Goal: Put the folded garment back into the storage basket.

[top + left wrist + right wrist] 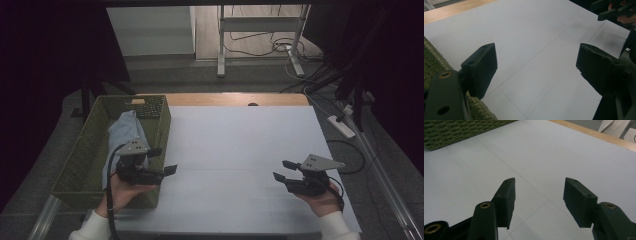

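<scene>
The pale blue cloth (125,131) lies in the green basket (89,145), just behind the left gripper (161,161), whose fingers are spread and empty. To lift it well, swing them back over the rim and pinch a raised fold. The right gripper (284,170) (fingers released, empty) hovers level over the white table (240,150), well apart

No readable text, label, brand or number anywhere.

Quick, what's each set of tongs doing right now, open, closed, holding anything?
Left tongs: open, empty, beside the basket.
Right tongs: open, empty, over the table.
</scene>
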The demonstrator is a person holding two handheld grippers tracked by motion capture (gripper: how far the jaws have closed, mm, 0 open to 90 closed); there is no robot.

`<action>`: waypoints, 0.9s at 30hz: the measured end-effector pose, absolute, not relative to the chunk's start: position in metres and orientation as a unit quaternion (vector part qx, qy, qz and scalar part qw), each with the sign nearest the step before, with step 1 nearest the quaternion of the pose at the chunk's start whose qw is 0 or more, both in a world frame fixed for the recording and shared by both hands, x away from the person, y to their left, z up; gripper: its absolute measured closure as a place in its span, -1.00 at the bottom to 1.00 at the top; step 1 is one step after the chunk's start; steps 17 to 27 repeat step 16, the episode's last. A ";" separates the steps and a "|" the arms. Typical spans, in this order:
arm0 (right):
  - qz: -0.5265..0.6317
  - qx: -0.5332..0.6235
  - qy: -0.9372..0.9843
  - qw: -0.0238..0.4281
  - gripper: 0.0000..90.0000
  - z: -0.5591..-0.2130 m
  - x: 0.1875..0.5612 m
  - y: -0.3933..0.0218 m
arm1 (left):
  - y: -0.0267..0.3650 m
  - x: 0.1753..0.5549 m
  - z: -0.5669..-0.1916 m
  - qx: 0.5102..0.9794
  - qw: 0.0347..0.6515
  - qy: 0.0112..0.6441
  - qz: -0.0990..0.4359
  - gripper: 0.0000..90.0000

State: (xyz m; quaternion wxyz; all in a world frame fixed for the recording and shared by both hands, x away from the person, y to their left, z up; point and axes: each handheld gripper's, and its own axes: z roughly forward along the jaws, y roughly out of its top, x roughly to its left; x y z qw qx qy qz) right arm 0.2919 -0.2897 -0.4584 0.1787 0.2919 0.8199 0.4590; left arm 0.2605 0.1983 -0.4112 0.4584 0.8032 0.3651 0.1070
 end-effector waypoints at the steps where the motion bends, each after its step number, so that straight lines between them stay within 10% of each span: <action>1: 0.459 0.292 0.820 0.179 -0.03 -0.458 0.292 -0.290 | 0.198 0.261 -0.411 0.803 0.458 0.365 0.107 -0.60; 27: 0.459 0.282 0.822 0.183 -0.04 -0.456 0.290 -0.287 | 0.198 0.262 -0.415 0.802 0.458 0.368 0.105 -0.60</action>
